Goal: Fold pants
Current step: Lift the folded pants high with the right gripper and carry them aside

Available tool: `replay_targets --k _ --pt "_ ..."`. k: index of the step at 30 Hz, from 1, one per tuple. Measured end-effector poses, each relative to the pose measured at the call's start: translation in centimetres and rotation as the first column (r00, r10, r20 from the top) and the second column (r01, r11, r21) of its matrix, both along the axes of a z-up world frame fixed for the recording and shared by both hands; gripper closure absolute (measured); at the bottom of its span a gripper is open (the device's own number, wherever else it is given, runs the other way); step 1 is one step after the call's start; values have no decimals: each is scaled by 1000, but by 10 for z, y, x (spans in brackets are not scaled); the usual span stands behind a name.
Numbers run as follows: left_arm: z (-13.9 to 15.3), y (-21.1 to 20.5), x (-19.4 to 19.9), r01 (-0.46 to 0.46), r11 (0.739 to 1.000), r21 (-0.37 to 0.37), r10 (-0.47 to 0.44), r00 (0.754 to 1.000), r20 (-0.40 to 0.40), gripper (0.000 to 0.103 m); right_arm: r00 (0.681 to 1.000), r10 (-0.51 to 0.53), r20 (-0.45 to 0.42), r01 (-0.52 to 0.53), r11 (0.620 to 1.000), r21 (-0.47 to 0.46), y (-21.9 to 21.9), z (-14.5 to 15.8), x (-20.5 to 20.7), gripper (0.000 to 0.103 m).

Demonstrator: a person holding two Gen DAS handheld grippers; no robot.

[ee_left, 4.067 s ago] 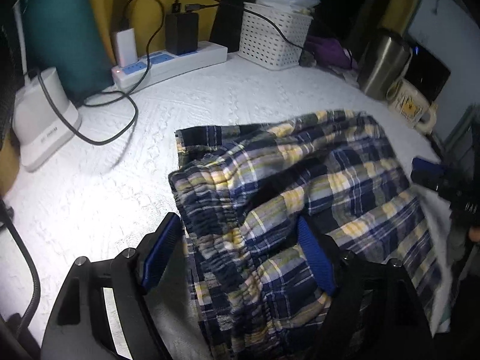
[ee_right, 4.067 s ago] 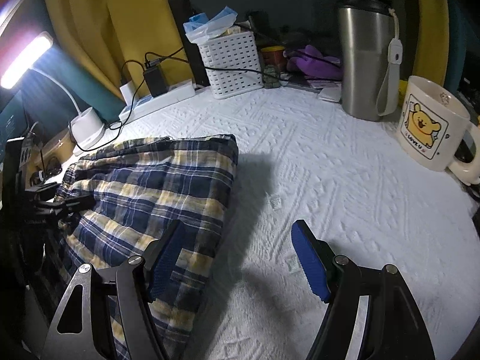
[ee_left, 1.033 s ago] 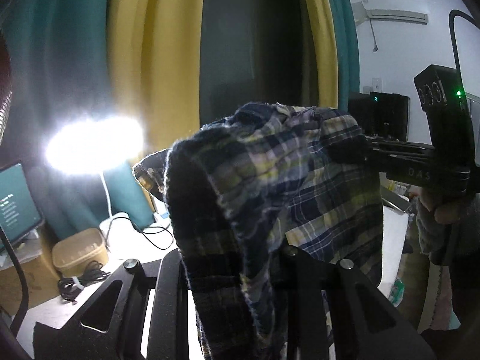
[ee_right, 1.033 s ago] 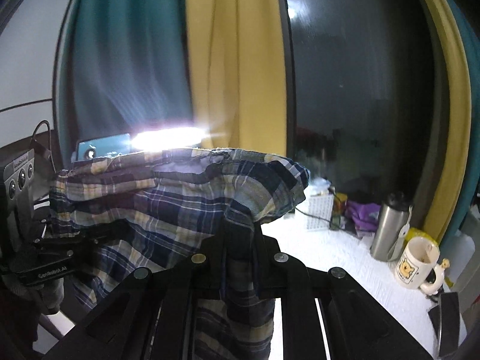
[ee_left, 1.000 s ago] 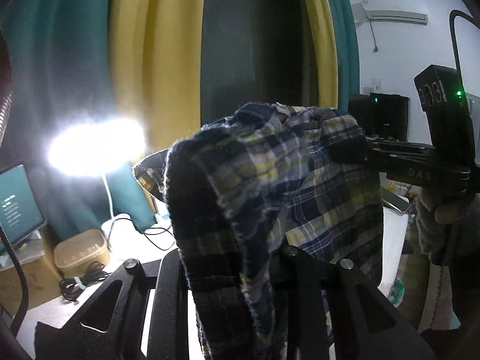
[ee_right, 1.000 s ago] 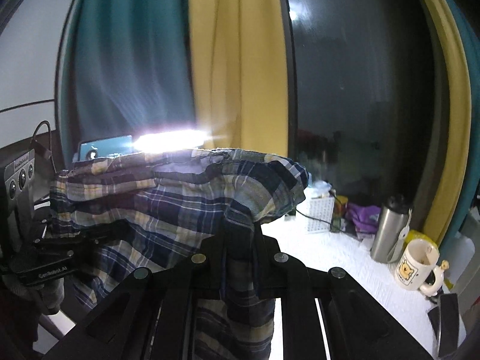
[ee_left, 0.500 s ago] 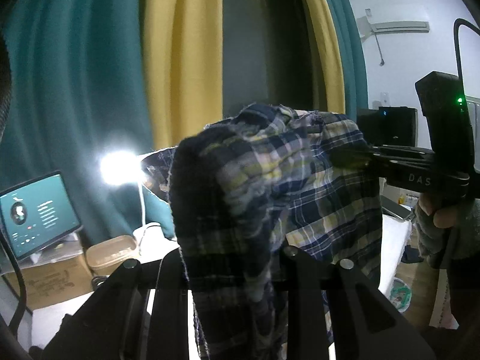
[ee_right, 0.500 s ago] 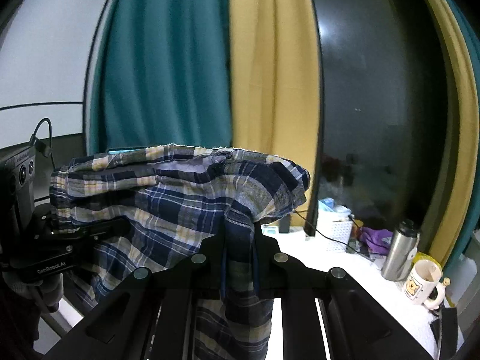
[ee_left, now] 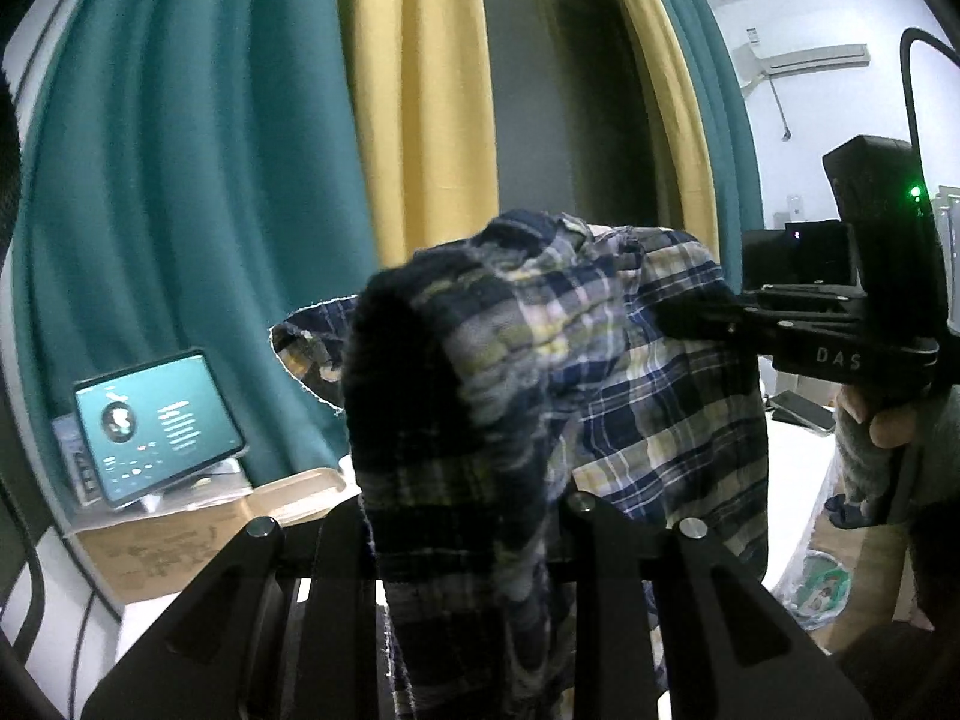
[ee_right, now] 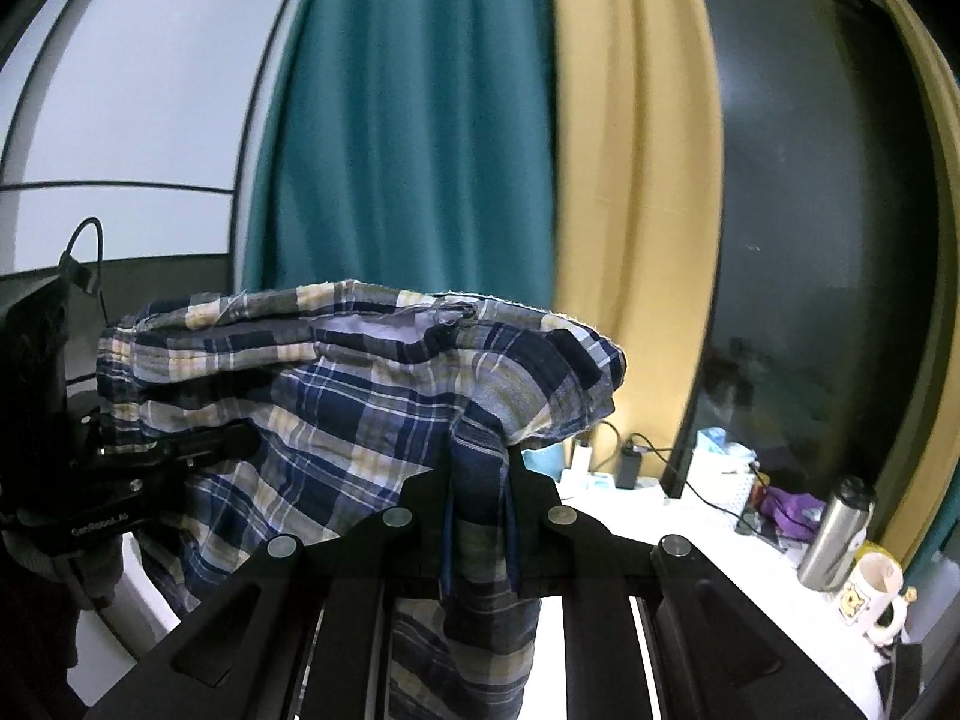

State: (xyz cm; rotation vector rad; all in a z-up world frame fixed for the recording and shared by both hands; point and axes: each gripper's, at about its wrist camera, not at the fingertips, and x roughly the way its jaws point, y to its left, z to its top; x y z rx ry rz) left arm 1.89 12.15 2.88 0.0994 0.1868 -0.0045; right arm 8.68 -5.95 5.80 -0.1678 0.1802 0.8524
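Plaid cloth fills the foreground of both wrist views: the pants (ee_left: 480, 420), navy crossed with yellow, cream and pale blue, are held up in the air between the two grippers, well above the white table (ee_right: 708, 546); in the left wrist view the left gripper (ee_left: 462, 540) has its fingers pinched tight on a bunched, gathered edge that bulges dark and blurred over the jaws, the fabric hanging down past them; in the right wrist view the right gripper (ee_right: 477, 516) is likewise clamped on a narrow vertical fold of cloth, with a rounded flap drooping over the top and the rest falling below; between the two the pants stretch in a slack, creased span, a frayed pale hem showing along the upper edge; farther off, each view shows the other gripper gripping the far end; beyond lie a tablet (ee_left: 159, 423) on a cardboard box (ee_left: 198, 534), a steel tumbler (ee_right: 834, 537) and a cartoon mug (ee_right: 870, 597) on the table, and teal and yellow curtains (ee_right: 420, 120) behind.
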Motion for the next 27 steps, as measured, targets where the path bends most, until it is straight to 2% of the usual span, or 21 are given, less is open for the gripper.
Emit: replay_targets --k 7,14,27 --pt "-6 18 -20 -48 999 9 48 999 1 81 999 50 -12 -50 999 -8 22 -6 -4 91" --pt "-14 36 -29 -77 997 -5 76 996 -39 81 995 86 -43 -88 995 -36 48 -22 6 91" --pt "-55 54 7 -91 995 -50 80 978 -194 81 976 77 -204 -98 991 -94 81 -76 54 91"
